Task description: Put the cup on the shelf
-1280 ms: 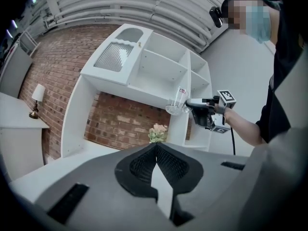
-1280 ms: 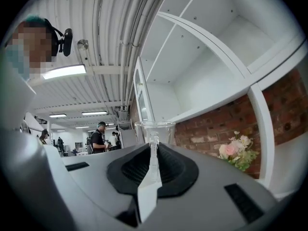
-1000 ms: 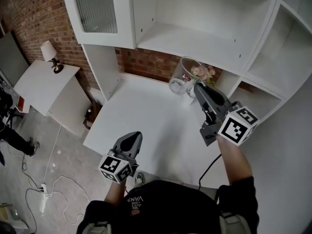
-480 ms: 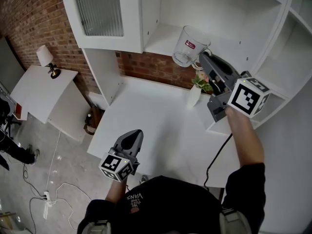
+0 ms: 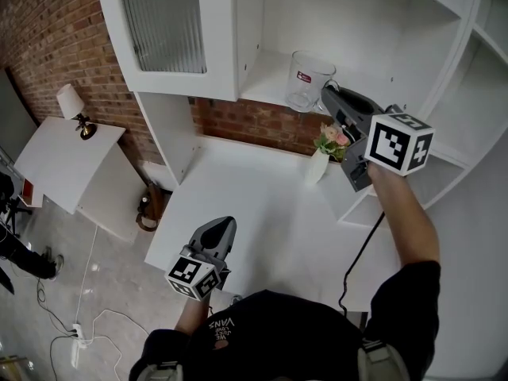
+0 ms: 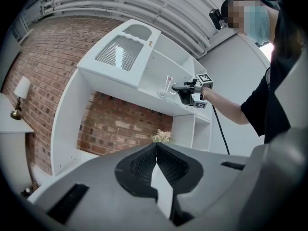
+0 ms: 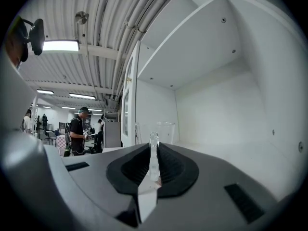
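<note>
A clear glass cup [image 5: 308, 79] with a small red label stands upright at the front of the white shelf [image 5: 266, 82]; I cannot tell whether its base rests on the board. My right gripper [image 5: 331, 95] is shut on the cup's handle [image 7: 154, 146], and the cup body [image 7: 155, 129] shows just past the jaws. The left gripper view shows the cup [image 6: 167, 85] and the right gripper [image 6: 185, 87] up at the shelf. My left gripper [image 5: 224, 224] hangs low over the table's near edge, shut with nothing in it [image 6: 155, 146].
A white vase with pink flowers [image 5: 319, 161] stands on the white table [image 5: 238, 205] below the shelf. A ribbed-glass cabinet door [image 5: 167, 22] hangs open at the left. Cubby shelves [image 5: 444, 157] run down the right. A lamp [image 5: 73, 101] sits on a side table. People [image 7: 79, 129] stand far off.
My right gripper has carried the cup up from beside the vase to the shelf, where it now stands upright. The left gripper has barely moved.
</note>
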`<state>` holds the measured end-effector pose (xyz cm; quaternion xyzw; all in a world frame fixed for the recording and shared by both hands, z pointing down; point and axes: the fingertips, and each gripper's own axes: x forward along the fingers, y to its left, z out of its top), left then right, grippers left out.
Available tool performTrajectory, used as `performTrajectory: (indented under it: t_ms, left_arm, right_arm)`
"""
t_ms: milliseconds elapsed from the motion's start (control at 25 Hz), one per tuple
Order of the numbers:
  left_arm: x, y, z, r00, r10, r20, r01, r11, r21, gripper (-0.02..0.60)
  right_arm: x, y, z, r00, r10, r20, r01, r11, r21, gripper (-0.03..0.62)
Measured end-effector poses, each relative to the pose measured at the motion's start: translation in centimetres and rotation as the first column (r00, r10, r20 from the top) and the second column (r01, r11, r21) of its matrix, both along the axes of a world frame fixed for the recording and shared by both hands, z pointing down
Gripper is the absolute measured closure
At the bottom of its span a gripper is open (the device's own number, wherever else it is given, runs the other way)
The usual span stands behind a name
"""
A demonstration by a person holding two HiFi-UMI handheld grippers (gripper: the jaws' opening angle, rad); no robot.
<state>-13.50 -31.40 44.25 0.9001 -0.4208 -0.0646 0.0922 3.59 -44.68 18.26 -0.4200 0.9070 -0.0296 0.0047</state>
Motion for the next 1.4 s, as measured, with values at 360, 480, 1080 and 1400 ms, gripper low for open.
performTrajectory:
  t_ms: [360, 480, 1080, 1400]
  left_arm:
    - [-0.3, -0.8, 0.0, 1.0, 0.015, -0.011, -0.015, 1.0, 0.0, 0.574]
    - [-0.1, -1.0, 0.1, 1.0, 0.024, -0.008, -0.024, 1.0, -0.002, 0.574]
    - [0.3, -1.5, 0.5, 0.998, 0.065, -0.011, -0.065, 0.998, -0.012, 0.574]
    - [0.2, -1.4, 0.9, 0.997, 0.076, -0.015, -0.076, 0.997, -0.022, 0.574]
  right_arm:
    - [-0.8, -2.0, 0.3, 0.996, 0.023, -0.083, -0.026, 0.999, -0.032, 0.565]
    - [-1.1, -2.7, 0.4, 0.994, 0.03, -0.109, -0.034, 0.999, -0.038, 0.563]
    - [-2.0, -6.3, 0.7, 0.982, 0.07, -0.176, -0.087, 0.992, -0.095, 0.562]
    - [-2.7, -8.9, 1.0, 0.971, 0.079, -0.227, -0.117, 0.981, -0.156, 0.562]
